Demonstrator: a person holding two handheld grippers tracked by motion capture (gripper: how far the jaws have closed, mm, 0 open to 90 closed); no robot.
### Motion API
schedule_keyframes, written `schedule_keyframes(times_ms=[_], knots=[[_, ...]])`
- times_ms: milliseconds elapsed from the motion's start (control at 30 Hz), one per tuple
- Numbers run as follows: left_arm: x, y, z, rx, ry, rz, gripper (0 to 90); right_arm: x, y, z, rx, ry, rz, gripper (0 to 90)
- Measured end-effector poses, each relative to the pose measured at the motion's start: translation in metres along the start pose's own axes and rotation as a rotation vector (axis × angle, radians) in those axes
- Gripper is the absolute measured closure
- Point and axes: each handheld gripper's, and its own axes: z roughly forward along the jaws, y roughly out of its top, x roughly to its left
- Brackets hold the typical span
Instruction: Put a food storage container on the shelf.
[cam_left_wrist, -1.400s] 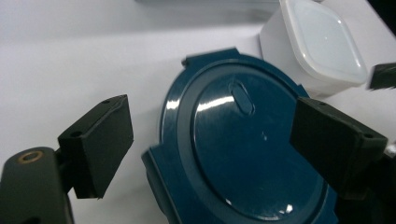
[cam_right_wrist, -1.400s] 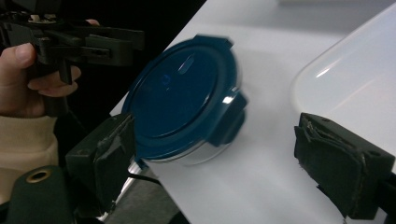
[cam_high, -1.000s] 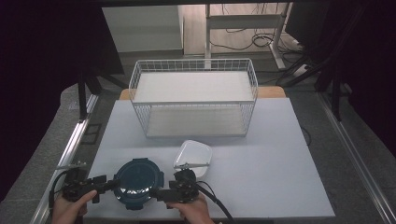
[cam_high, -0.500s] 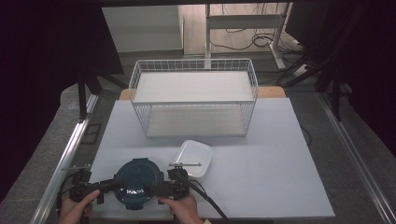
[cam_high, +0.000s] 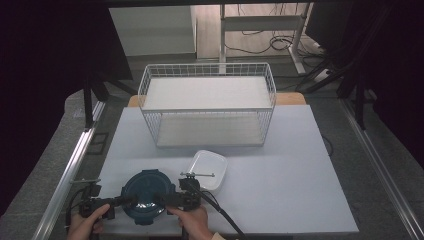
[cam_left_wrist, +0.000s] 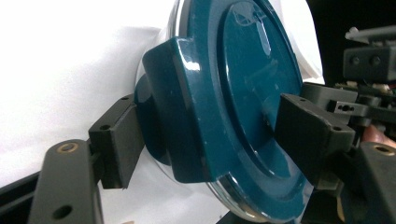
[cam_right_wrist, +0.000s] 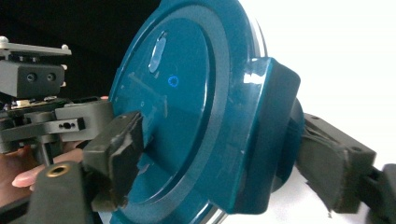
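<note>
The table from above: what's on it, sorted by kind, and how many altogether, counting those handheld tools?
Wire basket: 1
Round teal lidded container: 1
White rectangular tray: 1
Handheld tools: 2, the left tool and the right tool, each clamped on a side tab of the teal lid
Total: 5

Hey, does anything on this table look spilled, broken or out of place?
Nothing stands out. The teal lidded container sits between both hand-held grippers, left and right, each clamped on a lid tab. The white tray and wire basket stand square and intact.
</note>
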Motion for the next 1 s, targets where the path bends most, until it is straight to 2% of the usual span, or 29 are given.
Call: schedule_keyframes(times_ms=[100, 267, 467, 833, 1000], knots=[[-0.003, -0.001, -0.002, -0.005, 0.014, -0.004, 27.3, 0.002, 0.0, -0.005, -0.028, -0.023, 0.011, 28.2], [-0.006, -0.001, -0.005, -0.01, 0.018, -0.009, 30.6, -0.001, 0.001, -0.01, -0.033, -0.004, 0.064, 33.1], [-0.006, -0.002, -0.01, -0.018, 0.008, -0.009, 33.7, 0.003, 0.0, -0.014, -0.039, -0.005, 0.074, 37.4], [-0.019, 0.004, -0.017, -0.045, 0.006, 0.026, 36.5, 0.013, 0.005, -0.025, -0.073, -0.003, 0.045, 38.7], [-0.032, 0.012, -0.021, -0.062, 0.002, 0.055, 36.5, 0.02, 0.011, -0.035, -0.099, 0.002, 0.024, 38.9]])
